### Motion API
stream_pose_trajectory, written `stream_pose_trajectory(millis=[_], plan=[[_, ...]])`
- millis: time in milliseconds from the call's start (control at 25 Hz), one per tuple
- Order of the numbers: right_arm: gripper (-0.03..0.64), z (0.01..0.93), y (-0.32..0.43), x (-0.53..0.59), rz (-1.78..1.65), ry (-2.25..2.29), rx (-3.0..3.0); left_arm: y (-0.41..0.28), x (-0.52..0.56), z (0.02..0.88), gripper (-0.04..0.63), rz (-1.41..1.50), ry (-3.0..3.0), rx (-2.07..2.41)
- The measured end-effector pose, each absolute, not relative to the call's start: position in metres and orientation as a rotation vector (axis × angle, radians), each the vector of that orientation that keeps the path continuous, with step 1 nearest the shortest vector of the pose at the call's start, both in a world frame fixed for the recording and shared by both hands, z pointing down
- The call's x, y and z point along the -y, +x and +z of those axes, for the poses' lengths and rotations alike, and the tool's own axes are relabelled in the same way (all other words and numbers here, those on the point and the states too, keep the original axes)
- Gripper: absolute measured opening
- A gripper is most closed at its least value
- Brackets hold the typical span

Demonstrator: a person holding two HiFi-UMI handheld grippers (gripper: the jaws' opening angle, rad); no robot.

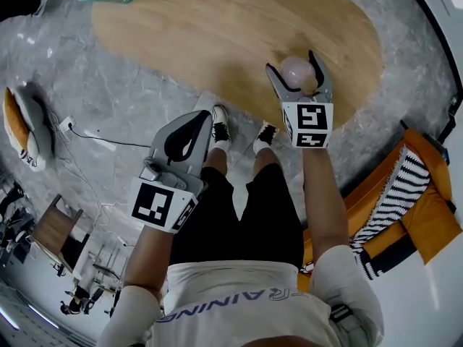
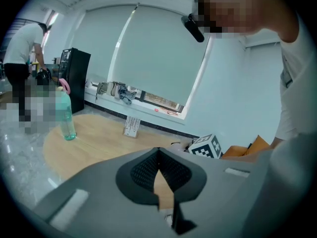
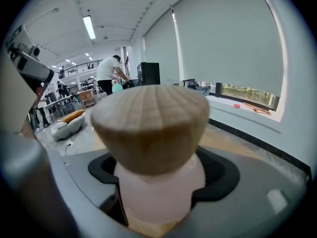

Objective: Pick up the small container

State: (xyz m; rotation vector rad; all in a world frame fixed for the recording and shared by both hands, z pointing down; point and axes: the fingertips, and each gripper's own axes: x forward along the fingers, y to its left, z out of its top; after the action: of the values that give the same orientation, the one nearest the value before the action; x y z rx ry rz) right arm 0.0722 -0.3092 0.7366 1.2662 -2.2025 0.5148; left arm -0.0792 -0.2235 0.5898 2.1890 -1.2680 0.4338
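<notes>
Right tongs [image 1: 291,62] pinch the small container [image 3: 158,192] under its wooden lid [image 3: 148,128]; it is probably light, rigid and slippery. Left tongs [image 2: 158,155] are pressed together.

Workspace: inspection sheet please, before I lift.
Surface: oval wooden table, mostly bare.
Job's things: small container, pink body, wooden lid, near the table's front edge.
Clutter: green bottle and white card stand at the table's far end.
Grippers: right gripper shut on the small container; left gripper shut, empty, off the table.
Cables: white cable on the floor, left of the feet.
Surroundings: grey stone floor, orange chair, a person far back.
</notes>
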Motion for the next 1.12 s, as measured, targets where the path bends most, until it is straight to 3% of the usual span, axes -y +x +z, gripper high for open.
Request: stream_pose_trajectory(millis=[1120], plan=[[0.433, 0.31, 0.095, 0.196, 0.3, 1.469, 2.422, -0.063, 0.19, 0.303, 0.0, 0.179, 2.581, 1.325]])
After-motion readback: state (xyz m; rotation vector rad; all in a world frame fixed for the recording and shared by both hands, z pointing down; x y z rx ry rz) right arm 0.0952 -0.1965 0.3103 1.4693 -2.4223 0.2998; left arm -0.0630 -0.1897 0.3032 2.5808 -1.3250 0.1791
